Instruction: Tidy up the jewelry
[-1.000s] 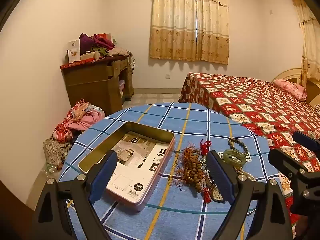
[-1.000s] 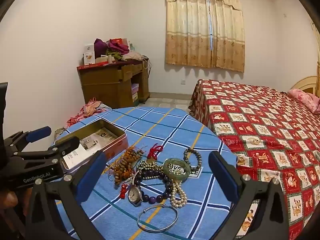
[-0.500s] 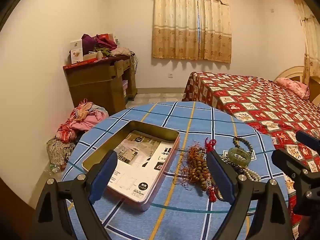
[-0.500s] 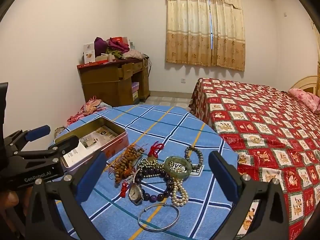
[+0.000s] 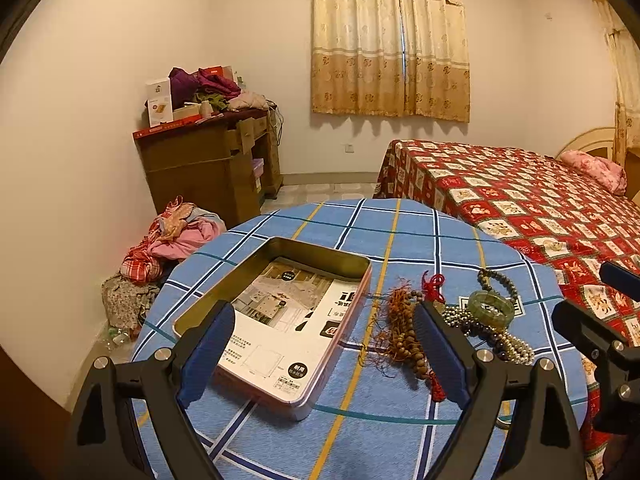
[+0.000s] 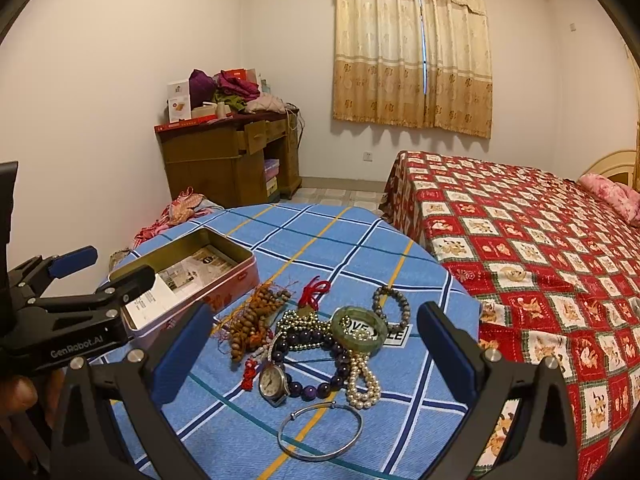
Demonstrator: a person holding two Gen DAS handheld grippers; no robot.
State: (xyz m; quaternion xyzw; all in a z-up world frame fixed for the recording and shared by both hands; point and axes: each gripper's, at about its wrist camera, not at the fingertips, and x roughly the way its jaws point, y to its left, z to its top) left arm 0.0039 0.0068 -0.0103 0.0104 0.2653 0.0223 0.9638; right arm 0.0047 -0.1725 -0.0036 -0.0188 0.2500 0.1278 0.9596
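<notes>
An open metal tin point(image 5: 280, 312) point(image 6: 188, 276) with a printed sheet inside lies on the round blue checked table point(image 5: 400, 232). Right of it is a jewelry heap: brown wooden beads point(image 6: 248, 324) point(image 5: 404, 332), green jade bangle point(image 6: 360, 326) point(image 5: 490, 308), dark bead bracelet point(image 6: 392, 306), purple beads point(image 6: 316, 388), pearl strand point(image 6: 362, 384), watch point(image 6: 273, 382) and silver bangle point(image 6: 320, 432). My left gripper point(image 5: 324, 348) is open above the tin's near end. My right gripper point(image 6: 316, 344) is open above the heap. Neither holds anything.
A bed with a red patterned cover point(image 6: 540, 248) stands right of the table. A wooden desk point(image 5: 212, 168) piled with clothes and boxes is at the back left. A clothes heap point(image 5: 172, 236) lies on the floor beside the table.
Both grippers have drifted slightly; the tin and the jewelry sit a little more to the right in the left wrist view. Nothing was picked up.
</notes>
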